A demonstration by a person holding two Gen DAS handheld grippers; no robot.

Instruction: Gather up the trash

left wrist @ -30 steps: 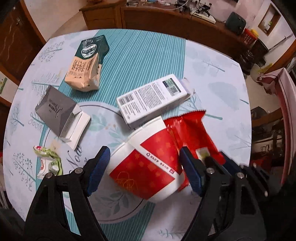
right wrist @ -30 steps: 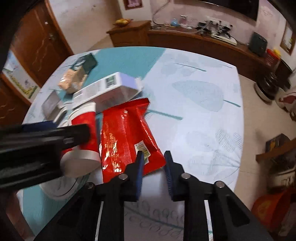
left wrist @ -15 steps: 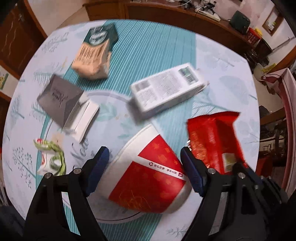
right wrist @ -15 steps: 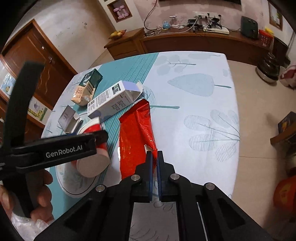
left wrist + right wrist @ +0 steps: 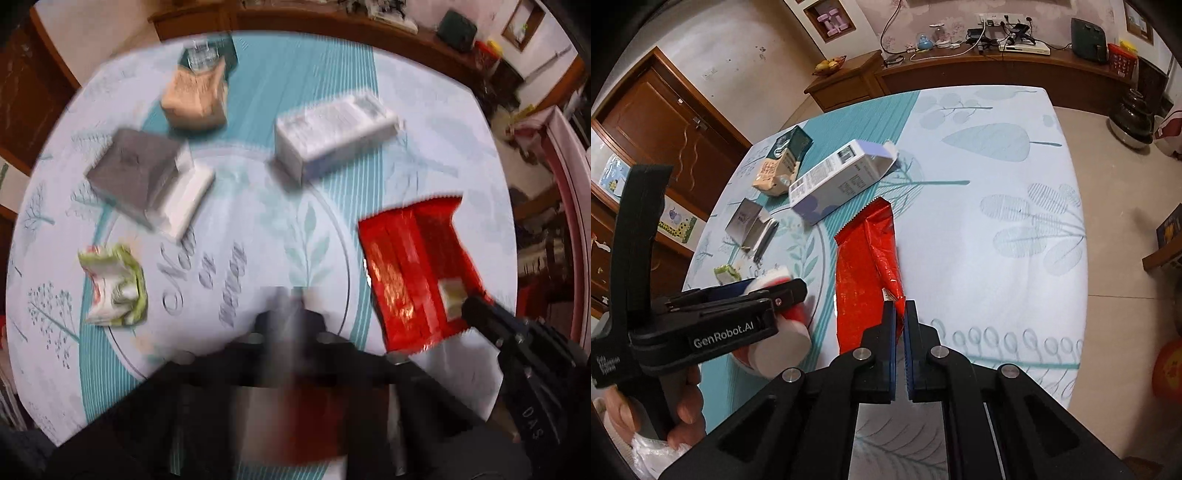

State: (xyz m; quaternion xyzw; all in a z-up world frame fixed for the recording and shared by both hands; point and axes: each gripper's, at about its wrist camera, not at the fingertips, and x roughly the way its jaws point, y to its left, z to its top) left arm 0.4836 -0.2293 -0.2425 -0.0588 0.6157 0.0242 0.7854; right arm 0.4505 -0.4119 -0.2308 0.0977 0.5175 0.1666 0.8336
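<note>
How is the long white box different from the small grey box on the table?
The white box is long, covered in small print, with an end flap open. The grey box is shorter, plain apart from a small mark, and a white inner part sticks out of its side. The white box lies nearer the red wrapper. Both are cardboard, lying flat on the table.

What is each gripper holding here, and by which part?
The right gripper pinches the red wrapper by its near end. The left gripper holds the red paper cup across its side wall.
</note>
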